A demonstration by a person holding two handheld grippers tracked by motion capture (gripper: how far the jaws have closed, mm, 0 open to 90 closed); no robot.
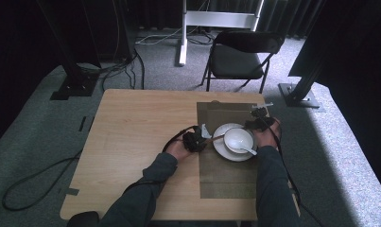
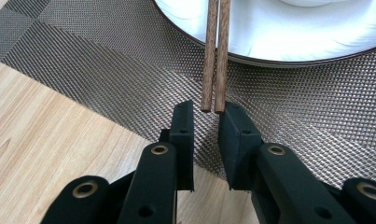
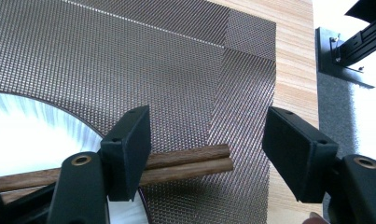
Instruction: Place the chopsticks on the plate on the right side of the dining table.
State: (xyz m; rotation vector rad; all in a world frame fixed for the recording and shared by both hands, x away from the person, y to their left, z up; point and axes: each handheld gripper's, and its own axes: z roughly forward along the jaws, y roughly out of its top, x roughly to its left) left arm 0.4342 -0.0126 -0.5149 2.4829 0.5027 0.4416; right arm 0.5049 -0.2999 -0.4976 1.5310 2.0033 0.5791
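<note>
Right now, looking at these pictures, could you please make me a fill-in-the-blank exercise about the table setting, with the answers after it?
1. The white plate lies on a woven grey ___.
2. In the high view, a white ___ rests in the bowl.
3. In the left gripper view, two wooden chopsticks lean over the rim of the ___.
4. Beyond the far edge of the table stands a black folding ___.

Missing words: placemat; spoon; plate; chair

Grey carpet floor [image 1: 169,71], black folding chair [image 1: 240,56] behind wood table [image 1: 131,142], dark curtains [image 1: 18,47], white stand [image 1: 188,28].
</note>
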